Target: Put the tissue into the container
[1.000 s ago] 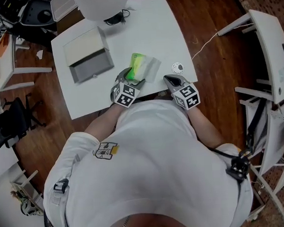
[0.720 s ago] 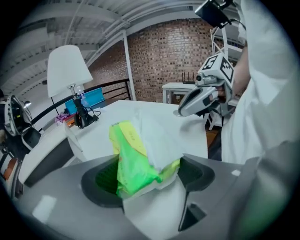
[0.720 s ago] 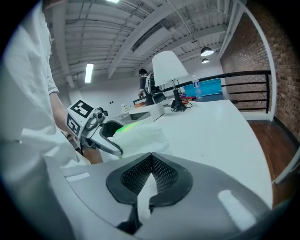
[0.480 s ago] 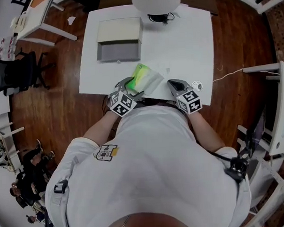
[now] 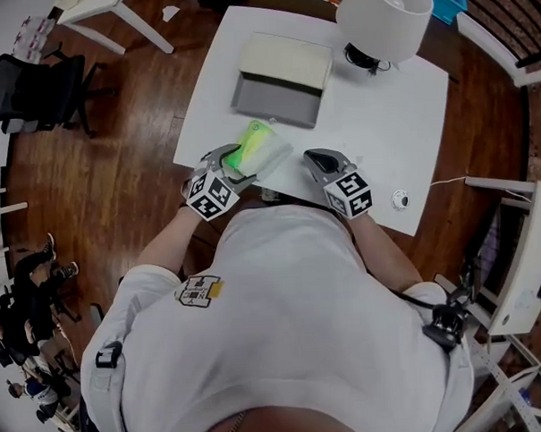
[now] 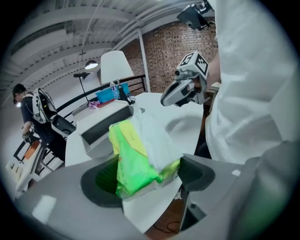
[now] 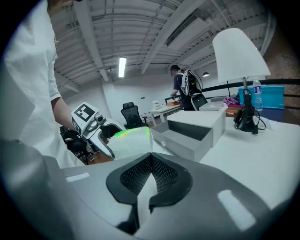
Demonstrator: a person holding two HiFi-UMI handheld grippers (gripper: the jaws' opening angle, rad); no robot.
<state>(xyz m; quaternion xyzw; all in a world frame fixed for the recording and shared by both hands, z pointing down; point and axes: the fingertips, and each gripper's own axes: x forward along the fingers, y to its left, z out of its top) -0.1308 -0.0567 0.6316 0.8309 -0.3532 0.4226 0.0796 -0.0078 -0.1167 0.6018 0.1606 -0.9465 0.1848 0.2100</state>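
Observation:
A green and white tissue pack (image 5: 259, 148) is clamped in my left gripper (image 5: 237, 158) just above the white table's (image 5: 383, 125) front edge. In the left gripper view the pack (image 6: 136, 159) sits upright between both pads of that gripper (image 6: 147, 176), its white flap hanging right. The container (image 5: 278, 80), a grey box with its drawer pulled open, stands a short way beyond the pack. My right gripper (image 5: 314, 158) hovers to the right of the pack, and in its own view its pads (image 7: 149, 176) meet with nothing between them. That view also shows the pack (image 7: 131, 140) and the open drawer (image 7: 192, 131).
A white lamp (image 5: 385, 18) with a black base stands at the table's far right corner. A small round object (image 5: 400, 199) lies near the right front edge. Wooden floor surrounds the table, with white furniture (image 5: 523, 262) at right and a black chair (image 5: 23, 87) at left.
The head view has swung, so the table now lies at a different angle. The left gripper keeps its hold on the pack near the front edge; the right gripper stays beside it.

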